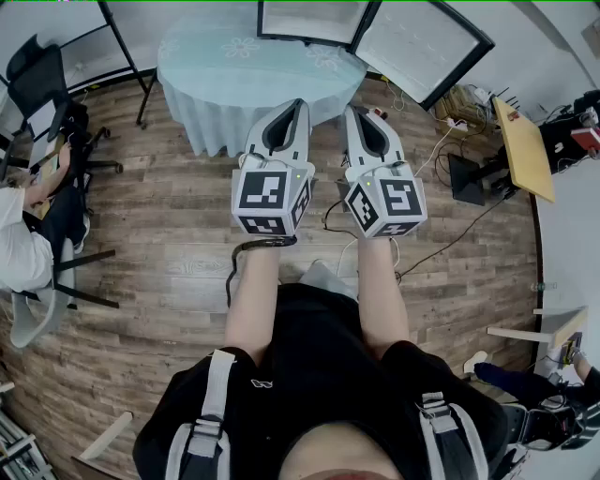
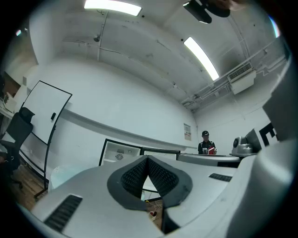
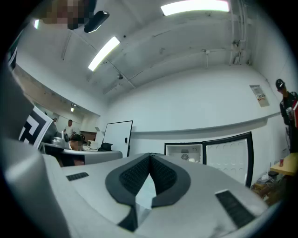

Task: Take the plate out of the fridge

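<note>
In the head view my left gripper (image 1: 298,103) and right gripper (image 1: 349,111) are held side by side at chest height, both pointing forward. Each is shut with nothing between its jaws. Beyond them stands the fridge (image 1: 314,21), its white compartment open and its door (image 1: 422,47) swung to the right. The left gripper view shows that gripper's closed tips (image 2: 148,159) aimed towards the open fridge (image 2: 121,152). The right gripper's tips (image 3: 150,157) are also closed, with the fridge (image 3: 184,151) and its door (image 3: 228,155) behind them. I see no plate in any view.
A round table with a pale blue cloth (image 1: 216,70) stands between me and the fridge. Office chairs (image 1: 37,84) and a seated person (image 1: 23,234) are at the left. A wooden board (image 1: 525,145) and floor cables (image 1: 441,244) lie to the right.
</note>
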Demonstrator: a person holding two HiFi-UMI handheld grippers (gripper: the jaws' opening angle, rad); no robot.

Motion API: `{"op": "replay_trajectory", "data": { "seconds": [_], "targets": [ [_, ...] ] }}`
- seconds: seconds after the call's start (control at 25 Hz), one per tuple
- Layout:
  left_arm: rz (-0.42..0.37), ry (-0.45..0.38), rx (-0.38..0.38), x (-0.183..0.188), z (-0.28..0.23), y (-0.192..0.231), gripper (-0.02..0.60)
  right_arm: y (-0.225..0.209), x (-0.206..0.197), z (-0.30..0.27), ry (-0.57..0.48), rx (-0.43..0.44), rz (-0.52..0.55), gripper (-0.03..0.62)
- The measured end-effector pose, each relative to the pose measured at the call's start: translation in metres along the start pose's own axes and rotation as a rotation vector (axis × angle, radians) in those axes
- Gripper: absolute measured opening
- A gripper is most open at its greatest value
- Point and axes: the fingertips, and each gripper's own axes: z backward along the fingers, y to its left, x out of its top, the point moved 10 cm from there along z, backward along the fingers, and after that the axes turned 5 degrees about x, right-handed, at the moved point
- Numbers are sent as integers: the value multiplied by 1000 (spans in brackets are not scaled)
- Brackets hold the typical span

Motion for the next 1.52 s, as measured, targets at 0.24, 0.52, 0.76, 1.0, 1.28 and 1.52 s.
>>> {"op": "replay_trajectory", "data": {
  "seconds": [0.24, 0.52, 0.76, 1.0, 1.28, 1.52],
  "targets": [
    [-13, 76, -38, 0, 2, -3, 1, 13, -1, 0, -31, -61, -9, 0],
    [13, 76, -75, 3, -1, -2, 0, 8, 3, 5, -70, -115, -23, 0],
    [41, 57, -120, 8, -11, -14, 2, -1, 10, 5, -69, -120, 2, 2],
    [54, 28, -113, 16, -22, -2, 0, 1, 12, -18, -64, -80, 22, 2],
    [58, 30, -89, 17, -52, 14, 1, -12, 15, -56, -71, -23, 50, 2],
    [55, 61, -38, 5, -84, 31, 0, -41, -2, -88, -79, -10, -14, 2]
  ]
}}
